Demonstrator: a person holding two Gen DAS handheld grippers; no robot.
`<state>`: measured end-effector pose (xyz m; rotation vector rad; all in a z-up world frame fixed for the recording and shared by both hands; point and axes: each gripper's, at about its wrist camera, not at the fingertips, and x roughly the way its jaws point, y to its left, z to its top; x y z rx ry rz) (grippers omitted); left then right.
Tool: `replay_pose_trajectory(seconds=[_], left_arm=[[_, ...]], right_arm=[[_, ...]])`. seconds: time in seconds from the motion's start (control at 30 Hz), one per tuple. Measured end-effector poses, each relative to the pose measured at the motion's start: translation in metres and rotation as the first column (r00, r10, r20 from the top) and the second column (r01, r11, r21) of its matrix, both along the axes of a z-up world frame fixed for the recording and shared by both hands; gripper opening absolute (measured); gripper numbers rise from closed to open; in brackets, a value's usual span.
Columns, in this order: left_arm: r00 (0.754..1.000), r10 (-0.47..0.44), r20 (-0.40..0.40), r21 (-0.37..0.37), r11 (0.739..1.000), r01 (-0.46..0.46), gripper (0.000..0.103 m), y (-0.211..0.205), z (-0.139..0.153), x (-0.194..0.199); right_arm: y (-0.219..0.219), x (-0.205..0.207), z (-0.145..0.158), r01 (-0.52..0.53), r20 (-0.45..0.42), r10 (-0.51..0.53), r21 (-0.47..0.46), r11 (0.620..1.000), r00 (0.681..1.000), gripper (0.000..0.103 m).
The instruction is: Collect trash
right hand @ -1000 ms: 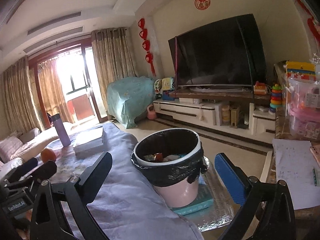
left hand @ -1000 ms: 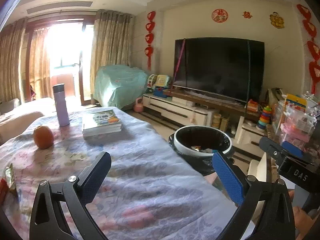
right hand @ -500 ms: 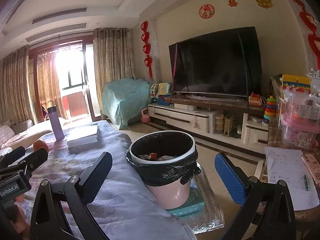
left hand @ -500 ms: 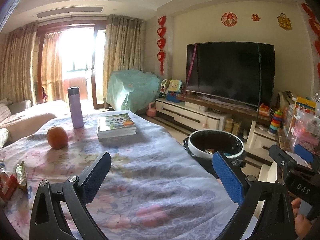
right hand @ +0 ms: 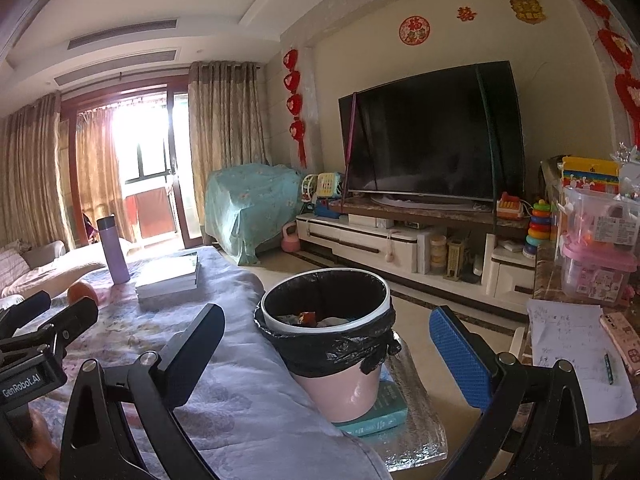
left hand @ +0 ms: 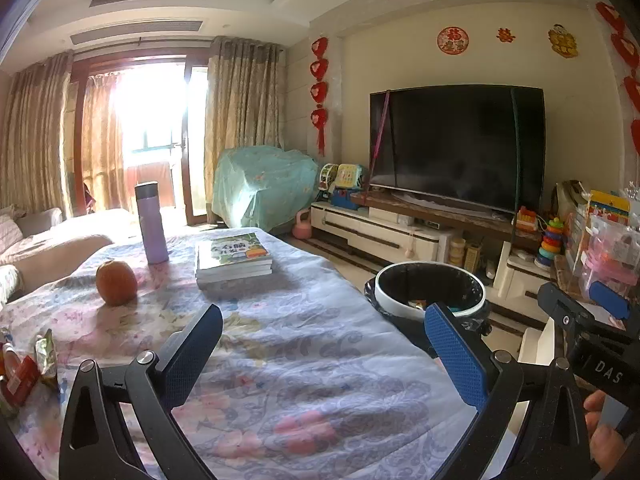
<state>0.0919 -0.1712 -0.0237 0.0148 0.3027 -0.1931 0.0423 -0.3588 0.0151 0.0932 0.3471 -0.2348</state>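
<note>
Both the left gripper (left hand: 322,350) and right gripper (right hand: 326,354) are wide apart, empty. Next, reach the snack wrappers (left hand: 30,364) at the table's left edge for the trash bin (right hand: 332,336).

Pink bin (right hand: 340,384), black-lined, holds scraps; wrappers (left hand: 28,364) on table edge.

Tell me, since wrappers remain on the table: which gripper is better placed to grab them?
Left. The wrappers lie just beside the left gripper, open and empty; the right gripper faces the trash bin.

Glossy black plastic liner (right hand: 336,350), matt floral cloth (left hand: 312,368), textured blue pads (left hand: 456,356).
</note>
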Motion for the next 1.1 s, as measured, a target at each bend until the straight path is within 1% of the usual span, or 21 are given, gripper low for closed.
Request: replay_pose_trajectory(seconds=[0.3, 0.57, 1.1], left_arm=[[1.0, -0.002, 0.005, 0.012, 1.0, 0.002, 0.102, -0.0032, -0.0003, -0.0002], [0.999, -0.003, 0.033, 0.011, 1.0, 0.002, 0.102, -0.0031, 0.0, -0.0051], [1.0, -0.005, 0.025, 0.007, 1.0, 0.005, 0.102, -0.0011, -0.002, -0.0049]], right_arm=[[0.0009, -0.0006, 0.0017, -0.001, 0.005, 0.001, -0.005, 1.0, 1.0, 0.103], [0.0039, -0.001, 0.0013, -0.003, 0.007, 0.003, -0.008, 1.0, 1.0, 0.103], [0.0063, -0.0008, 0.0018, -0.005, 0.008, 0.005, -0.008, 1.0, 1.0, 0.103]])
